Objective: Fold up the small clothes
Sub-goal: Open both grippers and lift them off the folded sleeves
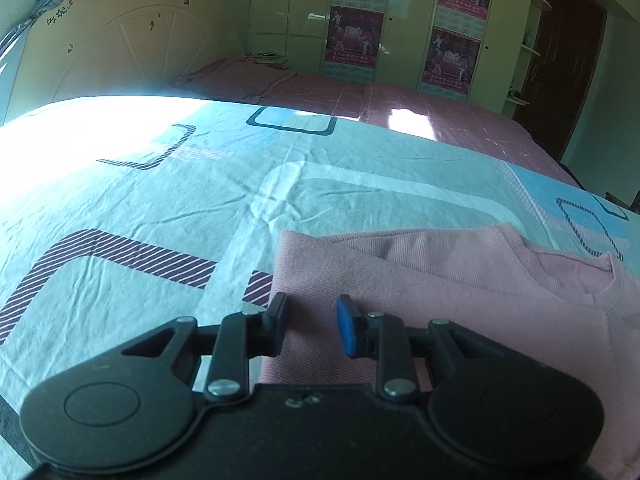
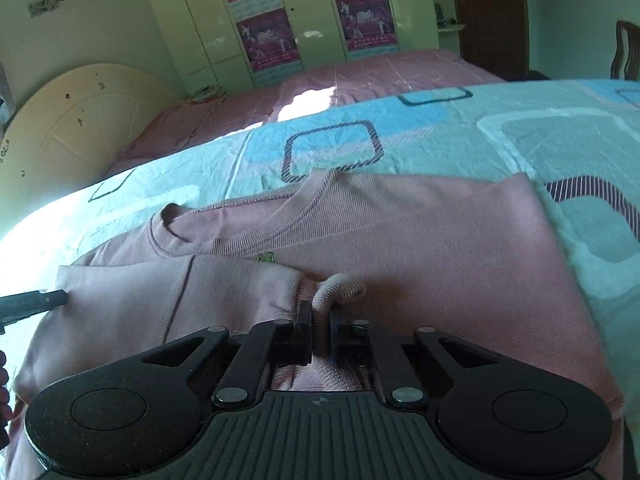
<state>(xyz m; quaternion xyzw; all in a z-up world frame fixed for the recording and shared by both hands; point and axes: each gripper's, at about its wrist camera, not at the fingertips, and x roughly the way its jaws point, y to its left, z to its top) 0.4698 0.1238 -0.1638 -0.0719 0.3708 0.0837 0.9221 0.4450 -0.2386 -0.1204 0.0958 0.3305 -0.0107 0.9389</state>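
Observation:
A small pink sweater [image 2: 420, 240] lies on the light blue patterned sheet [image 2: 400, 136], neckline to the far left, sleeves partly folded over the body. My right gripper [image 2: 320, 320] is shut on a bunched pink cuff of the sweater [image 2: 340, 290] over the sweater's middle. In the left wrist view the sweater [image 1: 440, 300] fills the lower right. My left gripper [image 1: 312, 320] is open over the sweater's left edge with cloth between the fingers but not pinched. Its tip shows at the left edge of the right wrist view [image 2: 36, 302].
The blue sheet [image 1: 160, 208] covers the near bed, with strong sunlight at far left. A pink bedspread [image 1: 440, 112] lies beyond. A cream headboard [image 1: 120, 48], a wardrobe with posters [image 1: 352, 32] and a dark door [image 1: 560, 72] stand behind. A chair [image 2: 626, 52] stands at far right.

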